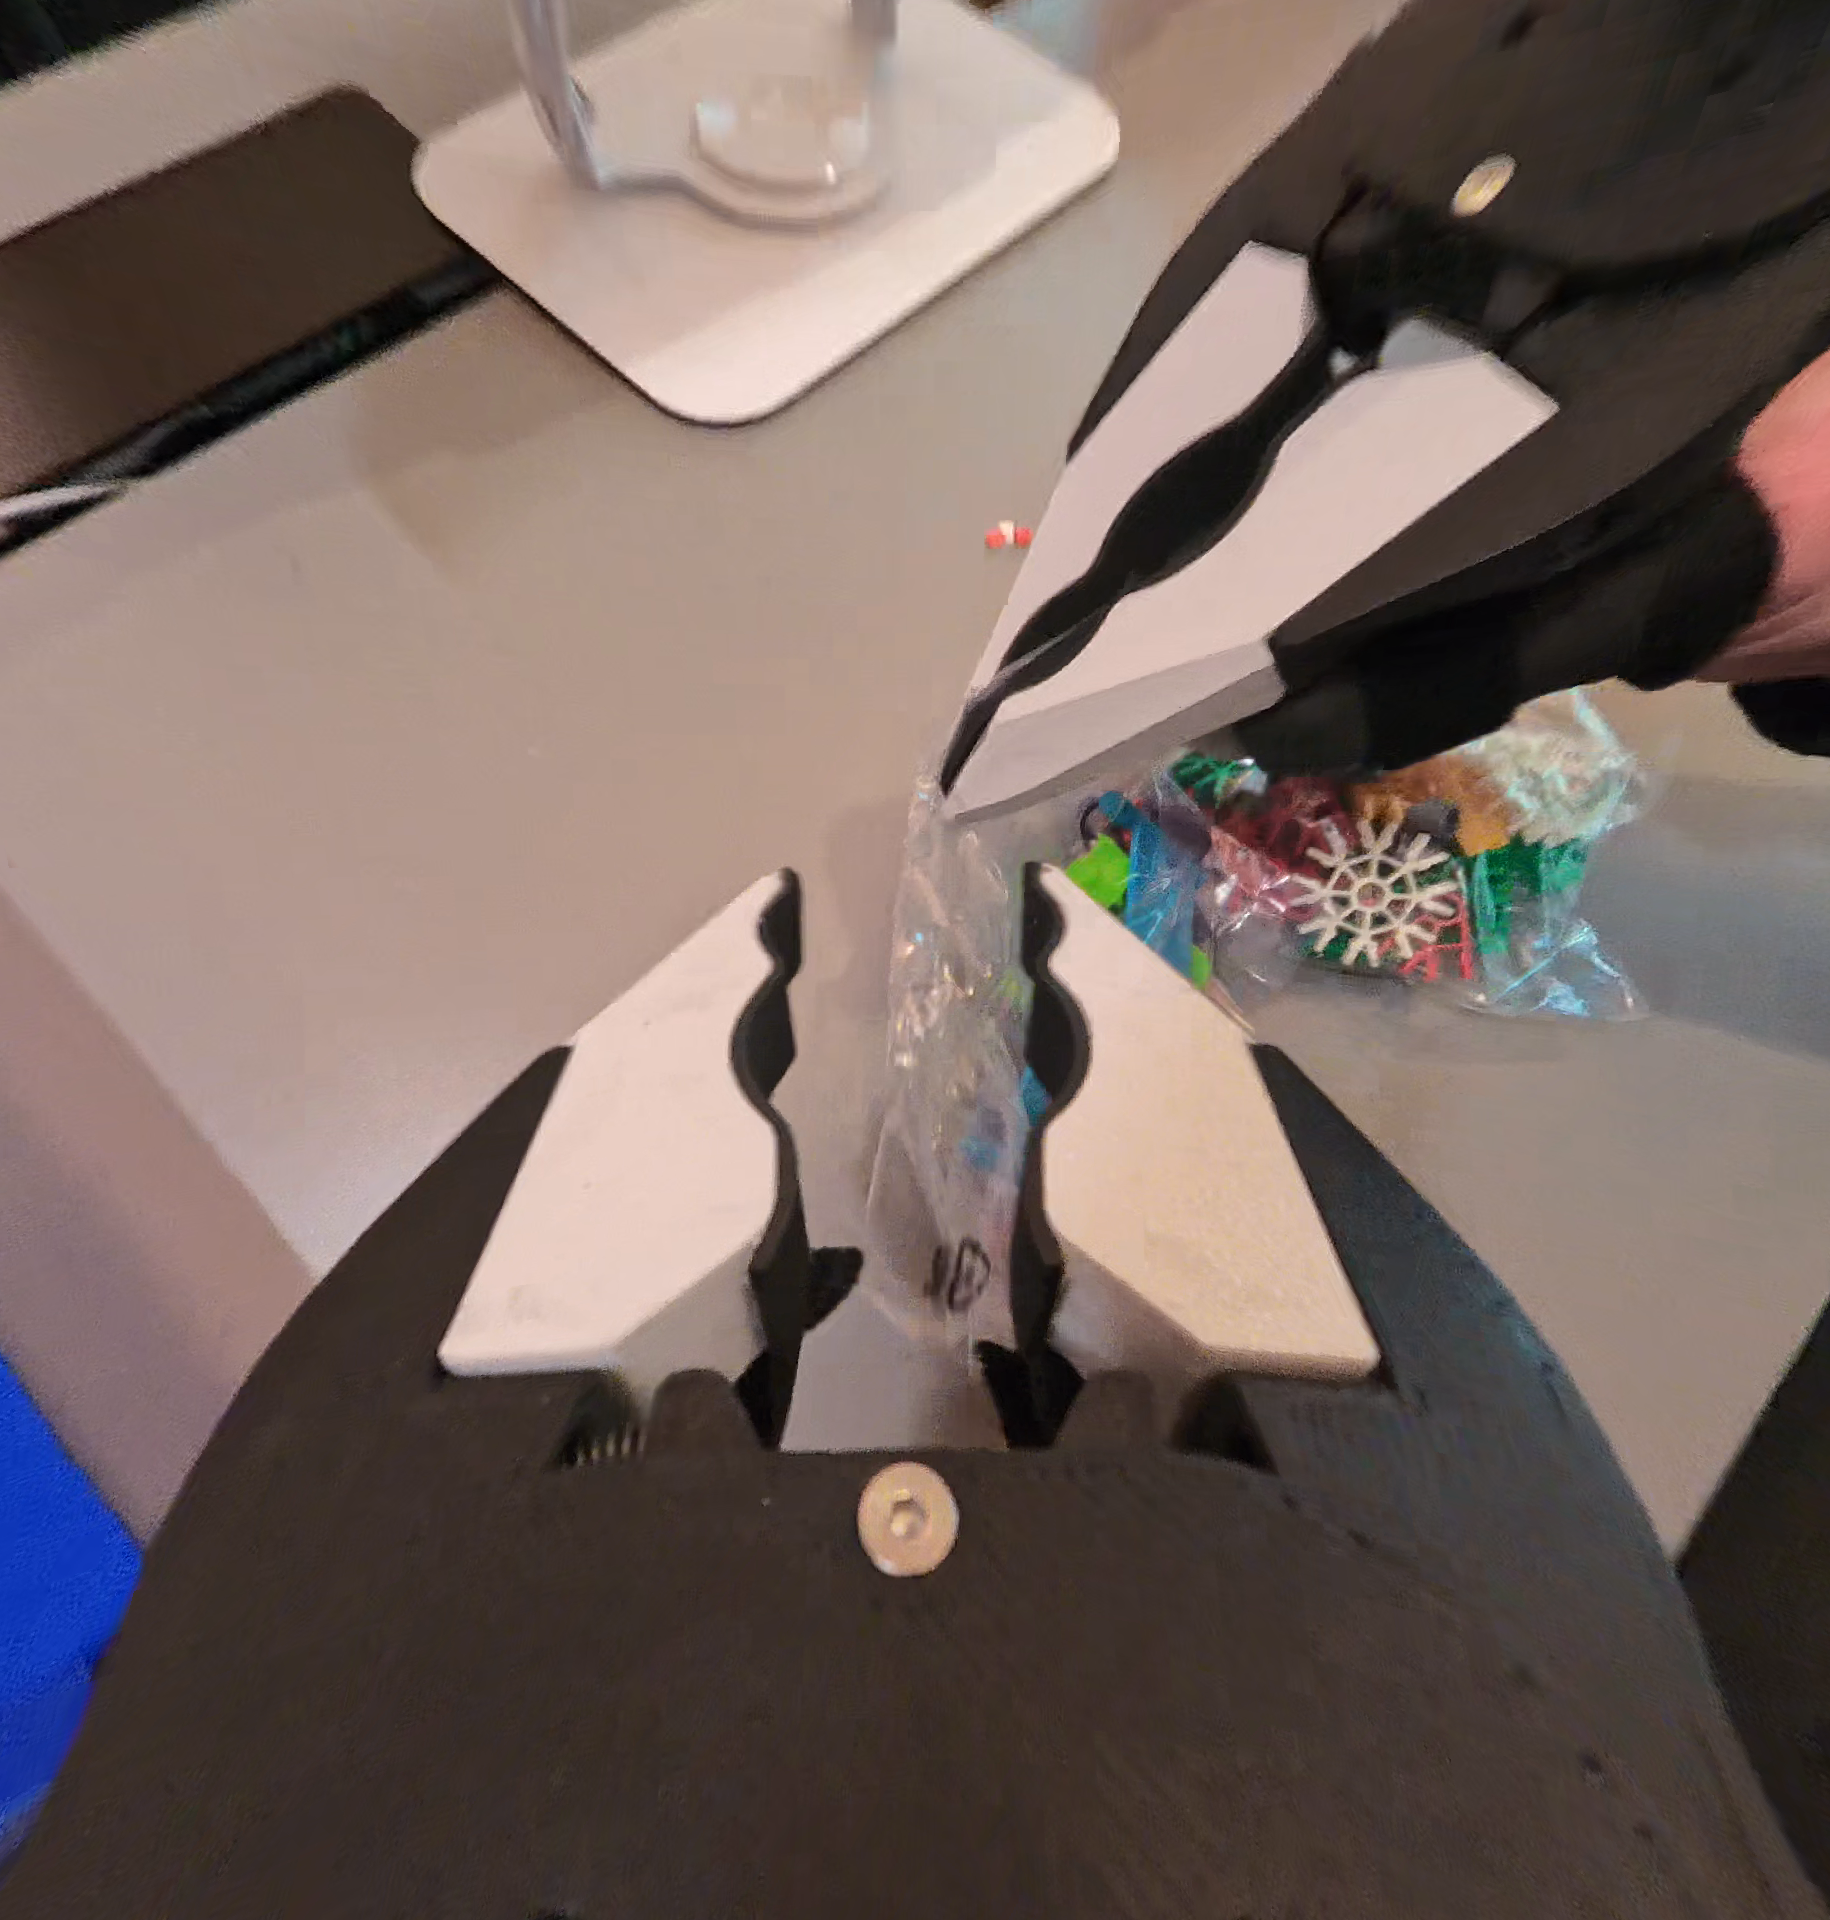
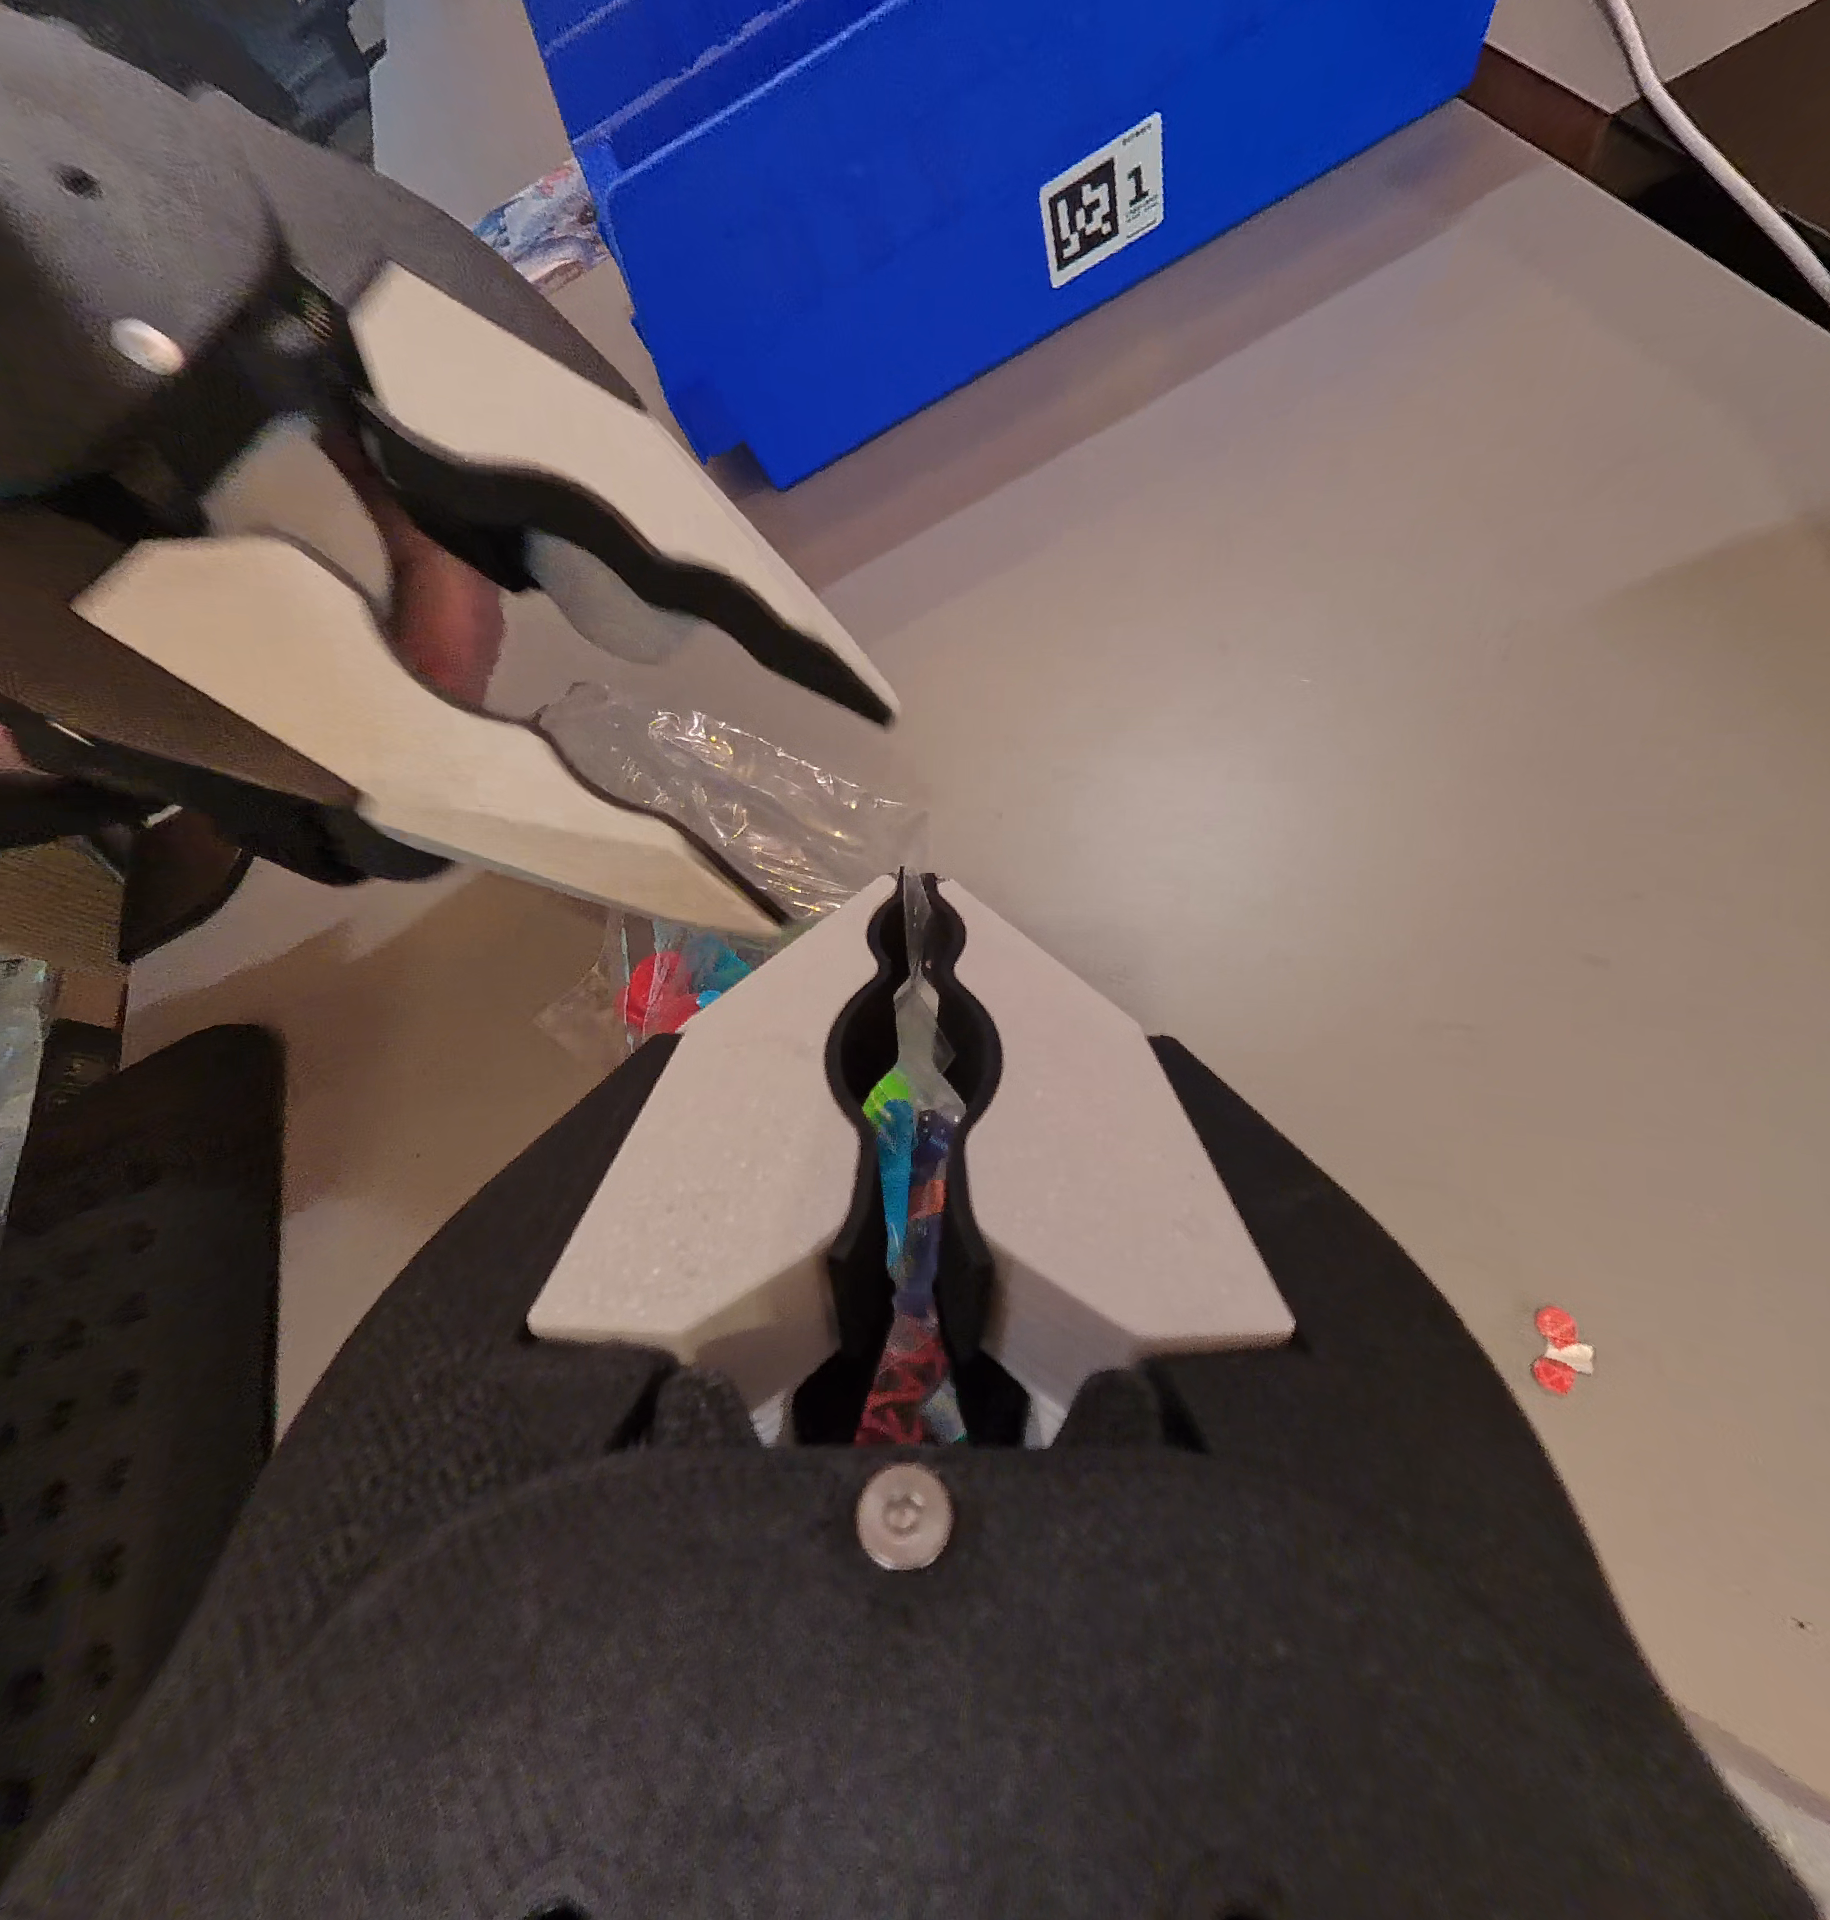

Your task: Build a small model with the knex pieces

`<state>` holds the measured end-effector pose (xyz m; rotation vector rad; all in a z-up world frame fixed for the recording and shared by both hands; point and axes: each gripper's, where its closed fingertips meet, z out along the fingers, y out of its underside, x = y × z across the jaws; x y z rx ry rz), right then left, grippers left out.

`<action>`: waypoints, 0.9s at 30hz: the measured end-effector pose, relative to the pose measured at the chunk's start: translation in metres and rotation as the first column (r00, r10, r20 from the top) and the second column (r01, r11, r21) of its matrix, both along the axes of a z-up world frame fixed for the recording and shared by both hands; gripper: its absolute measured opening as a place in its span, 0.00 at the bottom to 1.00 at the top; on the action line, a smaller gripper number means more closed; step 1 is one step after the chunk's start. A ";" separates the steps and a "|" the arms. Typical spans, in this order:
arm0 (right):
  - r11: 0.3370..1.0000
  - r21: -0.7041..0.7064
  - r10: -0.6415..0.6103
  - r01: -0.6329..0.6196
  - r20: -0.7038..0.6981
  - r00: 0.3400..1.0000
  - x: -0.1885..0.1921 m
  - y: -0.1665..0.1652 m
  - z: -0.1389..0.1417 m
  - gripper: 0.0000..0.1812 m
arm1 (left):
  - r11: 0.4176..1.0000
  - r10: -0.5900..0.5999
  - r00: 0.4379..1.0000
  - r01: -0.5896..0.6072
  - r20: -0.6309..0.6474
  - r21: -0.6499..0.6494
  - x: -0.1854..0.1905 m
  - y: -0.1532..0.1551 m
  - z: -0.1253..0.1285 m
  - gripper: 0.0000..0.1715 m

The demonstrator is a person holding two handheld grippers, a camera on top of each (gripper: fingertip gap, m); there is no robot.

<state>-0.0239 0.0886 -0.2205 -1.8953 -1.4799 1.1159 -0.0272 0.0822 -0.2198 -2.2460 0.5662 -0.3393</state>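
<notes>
A clear plastic bag (image 1: 1410, 894) of small colourful plastic pieces, one a white snowflake shape, lies on the grey table (image 1: 475, 727). My right gripper (image 2: 911, 883) is shut on the bag's film edge and pulls it up; coloured pieces show between its fingers. In the left wrist view it comes in from the upper right (image 1: 952, 774), held by a black-gloved hand (image 1: 1513, 644). My left gripper (image 1: 911, 894) is open, with the stretched film (image 1: 942, 1039) standing between its jaws, close to the right finger. It also shows in the right wrist view (image 2: 828, 816), open around the film (image 2: 745, 790).
A blue bin (image 2: 942, 208) with a square marker tag stands at the table's far edge; it also shows in the left wrist view (image 1: 17, 1558). A white stand base (image 1: 765, 229) sits behind. Small red and white scraps (image 2: 1560, 1351) lie on the table. A white cable (image 2: 1742, 187) runs along the far right corner. My two grippers' fingertips are within a few centimetres of each other.
</notes>
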 end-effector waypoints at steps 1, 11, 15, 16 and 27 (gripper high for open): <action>1.000 0.003 0.002 -0.002 -0.004 1.000 0.000 -0.001 0.001 0.00 | 1.000 0.003 1.000 -0.002 0.009 -0.011 0.003 0.002 -0.004 0.16; 0.997 0.071 0.035 -0.034 -0.013 0.999 0.004 -0.006 -0.001 0.00 | 0.999 0.044 0.998 -0.043 0.050 -0.021 0.010 0.014 -0.014 0.00; 0.993 0.090 0.083 -0.081 -0.012 0.996 0.003 -0.006 -0.003 0.00 | 0.997 0.077 0.995 -0.076 0.069 -0.020 0.006 0.021 -0.016 0.00; 0.990 0.096 0.102 -0.100 -0.011 0.995 0.003 -0.007 -0.004 0.00 | 0.997 0.077 0.995 -0.076 0.068 -0.016 0.006 0.023 -0.017 0.00; 0.953 0.142 0.266 -0.267 0.027 0.964 0.001 -0.012 -0.009 0.01 | 0.996 0.086 0.994 -0.087 0.072 0.010 0.004 0.033 -0.024 0.00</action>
